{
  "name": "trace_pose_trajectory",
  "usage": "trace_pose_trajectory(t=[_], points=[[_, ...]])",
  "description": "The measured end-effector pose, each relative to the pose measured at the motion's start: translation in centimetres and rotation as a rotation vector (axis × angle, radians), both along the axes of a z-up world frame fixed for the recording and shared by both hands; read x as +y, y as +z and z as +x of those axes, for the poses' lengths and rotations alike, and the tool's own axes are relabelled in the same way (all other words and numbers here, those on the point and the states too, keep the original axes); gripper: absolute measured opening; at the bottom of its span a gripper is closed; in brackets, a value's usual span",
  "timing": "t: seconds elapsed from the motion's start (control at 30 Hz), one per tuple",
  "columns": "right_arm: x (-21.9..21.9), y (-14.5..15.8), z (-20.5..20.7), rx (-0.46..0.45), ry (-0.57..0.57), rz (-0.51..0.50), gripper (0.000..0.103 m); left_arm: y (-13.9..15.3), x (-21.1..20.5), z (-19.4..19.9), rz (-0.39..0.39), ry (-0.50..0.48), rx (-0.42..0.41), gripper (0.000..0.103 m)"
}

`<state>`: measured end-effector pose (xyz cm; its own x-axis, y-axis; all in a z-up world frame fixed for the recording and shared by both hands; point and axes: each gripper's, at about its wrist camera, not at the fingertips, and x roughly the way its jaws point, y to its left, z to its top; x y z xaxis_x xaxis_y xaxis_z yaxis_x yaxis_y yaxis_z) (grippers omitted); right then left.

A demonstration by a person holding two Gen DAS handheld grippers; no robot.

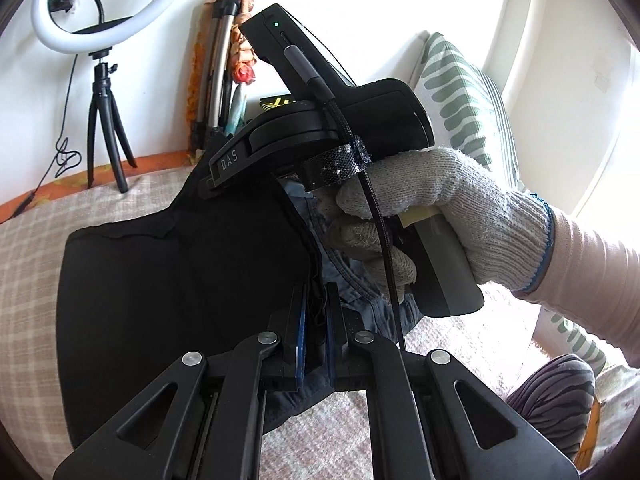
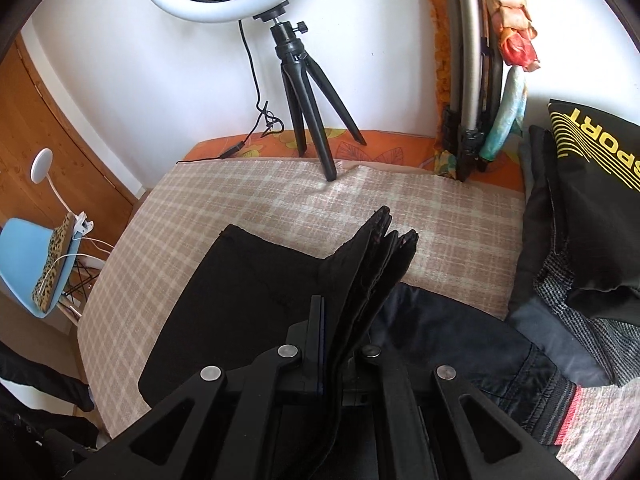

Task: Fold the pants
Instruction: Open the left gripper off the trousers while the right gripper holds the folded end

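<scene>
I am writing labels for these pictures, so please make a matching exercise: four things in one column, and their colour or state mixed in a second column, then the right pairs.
Things:
1. pants
2. ring light
3. chair
4. left gripper

Colour or state:
A. blue
B. shut on cloth
C. black, folded
D. white, on a tripod

Pairs: 1-C, 2-D, 3-A, 4-B

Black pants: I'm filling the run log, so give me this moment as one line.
phase: mid-fold | left gripper: shut on black pants | right gripper: shut on stacked layers | surface: plaid blanket
</scene>
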<state>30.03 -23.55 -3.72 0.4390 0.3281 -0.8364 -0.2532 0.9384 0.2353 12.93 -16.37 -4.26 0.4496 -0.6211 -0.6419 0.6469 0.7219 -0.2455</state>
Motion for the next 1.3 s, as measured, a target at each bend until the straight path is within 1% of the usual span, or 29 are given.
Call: trace_pose_trajectory(t=[0.13,0.17,0.3,0.37,0.47,0.6,0.67,0.7,0.77,0.83,0.9,1.0,1.07,1.13,1.2,1.23,1.27,1.3], points=[[-1.8,-0.6,-0.7,0.011,-0.027,0.001,0.001,-0.2,-0.8,0.1,-0.002,-0.021,0.045,0.007],[-2.2,-0.9,-0.9,0.013,-0.035,0.002,0.001,-0.2,-0.9,0.0,0.004,-0.022,0.054,0.01],[-3.4,-2.2,-1.3,0.031,-0.054,-0.003,0.001,0.1,0.5,-0.8,0.023,-0.018,0.061,0.017],[-3.7,-2.6,-1.3,0.034,-0.061,-0.014,0.001,0.2,1.9,-1.2,0.035,0.005,0.045,0.025],[-4.2,-2.7,-1.1,0.028,-0.068,-0.024,0.001,-0.1,4.9,-1.0,0.066,0.087,0.033,0.027],[-4.6,-2.8,-1.2,0.026,-0.08,-0.041,0.0,-1.4,9.7,0.8,0.107,0.26,0.046,0.027],[-5.0,-2.7,-1.5,0.025,-0.08,-0.043,0.0,-2.2,11.6,1.6,0.142,0.337,0.047,0.029],[-5.2,-2.7,-1.7,0.026,-0.082,-0.044,0.0,-2.6,12.4,1.9,0.154,0.366,0.046,0.031],[-6.0,-2.6,-2.1,0.036,-0.088,-0.05,0.0,-3.2,13.9,2.4,0.156,0.414,0.055,0.046],[-7.3,-2.3,-2.3,0.041,-0.11,-0.051,0.0,-3.9,14.6,2.9,0.151,0.441,0.07,0.047],[-8.5,-2.1,-2.4,0.042,-0.135,-0.056,0.0,-4.5,14.8,3.3,0.156,0.455,0.084,0.047],[-9.9,-2.2,-2.3,0.054,-0.173,-0.068,0.0,-5.5,14.4,3.9,0.161,0.448,0.116,0.047],[-10.2,-2.8,-2.3,0.067,-0.169,-0.081,0.0,-6.0,13.9,4.0,0.164,0.442,0.134,0.047],[-10.2,-3.6,-2.2,0.091,-0.155,-0.08,0.0,-6.2,12.9,4.1,0.175,0.428,0.127,0.047],[-10.2,-4.2,-2.1,0.113,-0.147,-0.087,0.001,-6.5,11.8,4.0,0.225,0.408,0.093,0.047],[-10.3,-4.2,-2.2,0.117,-0.148,-0.089,0.003,-6.7,11.4,3.9,0.252,0.402,0.075,0.047],[-10.4,-4.1,-2.3,0.12,-0.145,-0.087,0.007,-7.0,11.2,3.9,0.265,0.395,0.074,0.047],[-10.7,-4.0,-2.4,0.123,-0.146,-0.094,0.008,-7.4,11.1,3.9,0.269,0.389,0.086,0.047]])
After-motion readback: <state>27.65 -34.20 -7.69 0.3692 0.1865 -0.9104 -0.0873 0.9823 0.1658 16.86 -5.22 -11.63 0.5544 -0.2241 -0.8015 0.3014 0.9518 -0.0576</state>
